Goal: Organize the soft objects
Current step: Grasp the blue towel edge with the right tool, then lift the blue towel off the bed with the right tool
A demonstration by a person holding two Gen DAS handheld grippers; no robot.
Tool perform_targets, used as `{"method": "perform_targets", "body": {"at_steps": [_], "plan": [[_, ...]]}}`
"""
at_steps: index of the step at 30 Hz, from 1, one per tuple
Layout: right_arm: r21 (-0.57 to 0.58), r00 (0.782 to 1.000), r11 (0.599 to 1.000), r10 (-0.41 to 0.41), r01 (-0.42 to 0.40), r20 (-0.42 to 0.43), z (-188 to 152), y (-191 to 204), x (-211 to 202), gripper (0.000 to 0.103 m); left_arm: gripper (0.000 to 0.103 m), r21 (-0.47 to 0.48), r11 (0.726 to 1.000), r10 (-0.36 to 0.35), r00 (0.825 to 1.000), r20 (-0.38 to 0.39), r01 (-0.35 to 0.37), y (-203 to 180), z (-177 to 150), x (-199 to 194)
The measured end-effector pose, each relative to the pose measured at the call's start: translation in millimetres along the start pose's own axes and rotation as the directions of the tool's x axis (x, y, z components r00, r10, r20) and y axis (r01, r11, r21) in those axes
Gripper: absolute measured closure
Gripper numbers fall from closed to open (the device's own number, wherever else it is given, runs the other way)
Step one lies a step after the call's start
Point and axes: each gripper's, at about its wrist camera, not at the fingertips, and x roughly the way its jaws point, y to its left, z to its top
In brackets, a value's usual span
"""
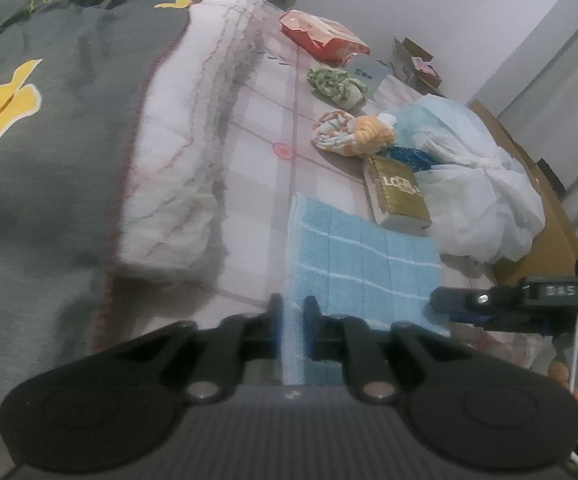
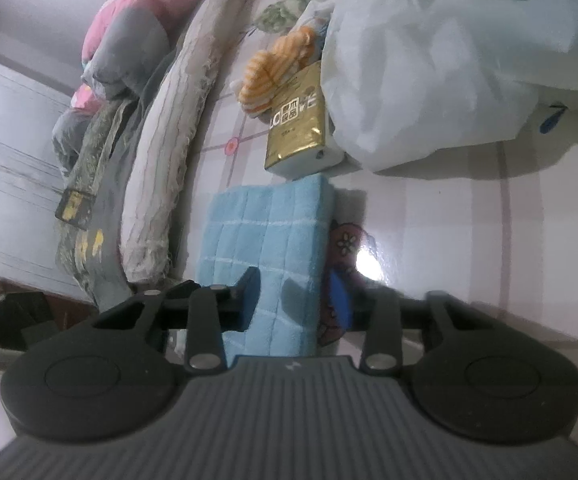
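A folded light blue checked towel (image 1: 363, 272) lies on the pink plaid bedsheet (image 1: 257, 152). My left gripper (image 1: 292, 322) is shut on the towel's left edge. My right gripper (image 2: 296, 294) straddles the towel (image 2: 273, 240) with its jaws apart, the towel's near right part between the fingers; it also shows from the side at the right of the left wrist view (image 1: 449, 304). Rolled socks lie further along the bed: an orange and white pair (image 1: 353, 134) and a green pair (image 1: 337, 86).
A gold box (image 1: 399, 194) sits just beyond the towel, against a big white plastic bag (image 1: 485, 184). A folded grey quilt with yellow figures (image 1: 49, 120) fills the left. A red packet (image 1: 323, 36) and a cardboard box (image 1: 413, 60) lie far off.
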Motion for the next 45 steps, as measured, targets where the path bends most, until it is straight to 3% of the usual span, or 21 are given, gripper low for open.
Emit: {"method": "perform_targets", "body": {"at_steps": [1,4,6,9,14,19,21,24,28,30,32,34,40,45], "plan": [[0.019,1.0,1.0,-0.005,0.005,-0.009,-0.2,-2.3,0.5,0.094,0.091,0.008,1.0,0.005,1.0,0.002,-0.005,-2.1,-0.6,0.2],[0.102,0.995,0.99,0.094,-0.096,0.019,0.7,-11.1,-5.9,0.096,0.09,0.031,0.999,0.013,1.0,0.006,-0.013,-6.2,-1.1,0.5],[0.111,0.984,0.978,0.175,-0.178,0.043,1.6,-8.9,-11.5,0.096,0.09,0.038,0.999,0.003,1.0,0.002,-0.003,-6.9,-1.0,1.0],[0.097,0.972,0.967,0.234,-0.236,0.032,5.3,2.2,-8.2,0.096,0.09,0.047,0.999,-0.008,1.0,0.001,0.008,-7.8,-1.2,2.2],[0.095,0.965,0.961,0.262,-0.258,-0.031,12.2,19.8,20.8,0.096,0.09,0.044,0.999,-0.029,1.0,0.002,0.029,-5.1,-1.4,2.9],[0.14,0.968,0.967,0.23,-0.215,-0.099,14.5,22.9,56.9,0.096,0.09,0.015,0.997,-0.069,0.998,-0.006,0.069,3.2,0.2,3.1],[0.188,0.962,0.955,0.253,-0.23,-0.106,14.4,17.9,66.4,0.097,0.089,0.004,0.997,-0.082,0.997,-0.012,0.082,6.8,1.8,2.5],[0.223,0.957,0.945,0.269,-0.24,-0.112,17.2,16.4,70.0,0.095,0.082,-0.03,0.994,-0.106,0.994,-0.017,0.106,14.0,5.4,-0.3],[0.252,0.95,0.934,0.289,-0.253,-0.121,17.3,11.2,68.9,0.086,0.072,-0.04,0.989,-0.14,0.99,0.01,0.14,17.5,10.8,-13.6],[0.273,0.941,0.922,0.316,-0.275,-0.119,17.5,8.3,66.6,0.075,0.062,-0.006,0.987,-0.162,0.986,0.032,0.163,12.6,14.0,-21.9],[0.296,0.931,0.907,0.346,-0.301,-0.113,19.7,9.1,68.0,0.055,0.052,0.035,0.983,-0.18,0.983,0.031,0.179,4.4,16.0,-26.0],[0.302,0.924,0.898,0.367,-0.321,-0.108,21.1,12.3,68.0,0.048,0.048,0.082,0.981,-0.178,0.984,0.014,0.176,-5.7,16.4,-24.3],[0.261,0.93,0.912,0.352,-0.316,-0.105,22.8,23.6,61.3,0.044,0.05,0.224,0.974,-0.014,0.998,-0.065,0.028,-35.0,10.2,7.6],[0.199,0.944,0.93,0.326,-0.309,-0.057,24.5,20.8,33.0,0.044,0.054,0.227,0.974,-0.01,0.998,-0.066,0.024,-33.8,10.6,10.4]]}}
